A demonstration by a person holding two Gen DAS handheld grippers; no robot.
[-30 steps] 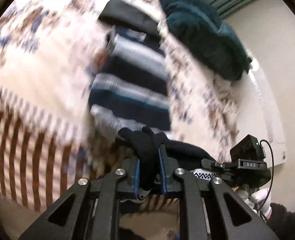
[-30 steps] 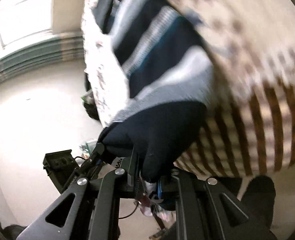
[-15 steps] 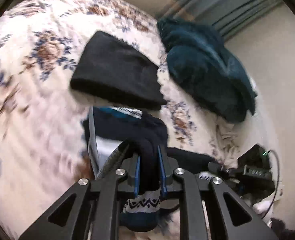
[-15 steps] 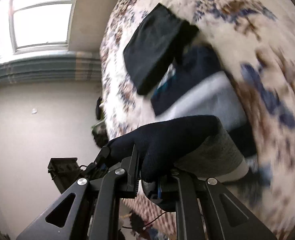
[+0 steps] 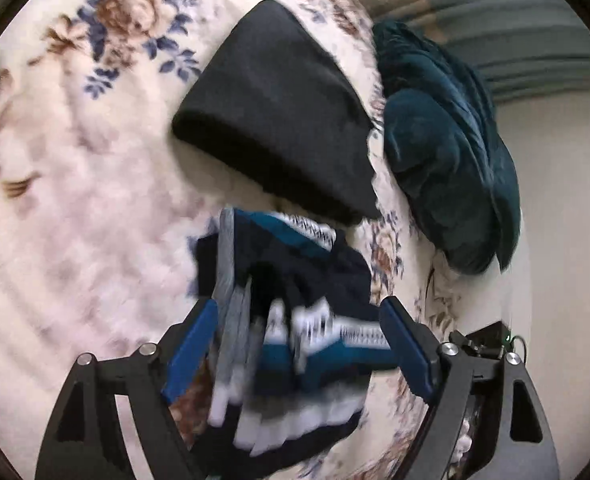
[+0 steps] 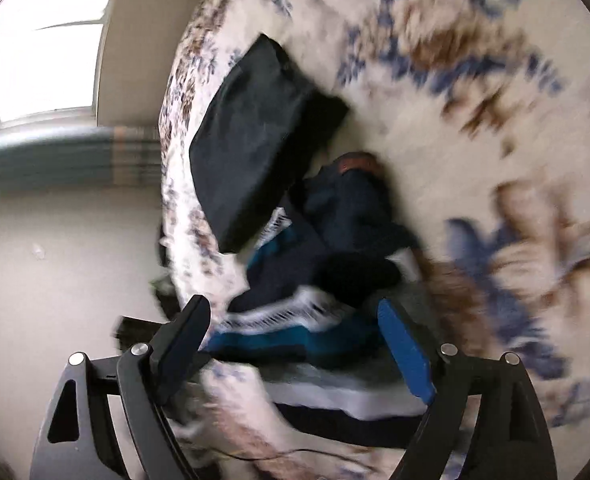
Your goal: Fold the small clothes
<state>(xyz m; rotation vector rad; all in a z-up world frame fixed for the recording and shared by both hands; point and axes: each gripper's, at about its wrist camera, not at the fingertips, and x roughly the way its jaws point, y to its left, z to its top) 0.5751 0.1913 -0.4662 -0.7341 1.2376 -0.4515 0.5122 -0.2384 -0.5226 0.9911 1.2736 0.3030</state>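
A striped navy, teal, grey and white garment (image 5: 291, 320) lies bunched and doubled over on the floral bed cover (image 5: 75, 184). My left gripper (image 5: 299, 320) is open, its blue pads either side of the garment's folded edge, not gripping it. In the right wrist view the same garment (image 6: 315, 300) lies between the spread fingers of my right gripper (image 6: 295, 320), which is open too. A folded black garment (image 5: 279, 112) lies just beyond it, also in the right wrist view (image 6: 255, 136).
A dark teal blanket or cushion (image 5: 447, 152) sits at the bed's far right edge by the wall. A window (image 6: 43, 72) and curtain are beyond the bed. The bed edge drops off near the right gripper's left finger.
Both grippers carried the garment's near end up over the bed and folded it onto itself, then opened and let it go. It now lies below the black garment.
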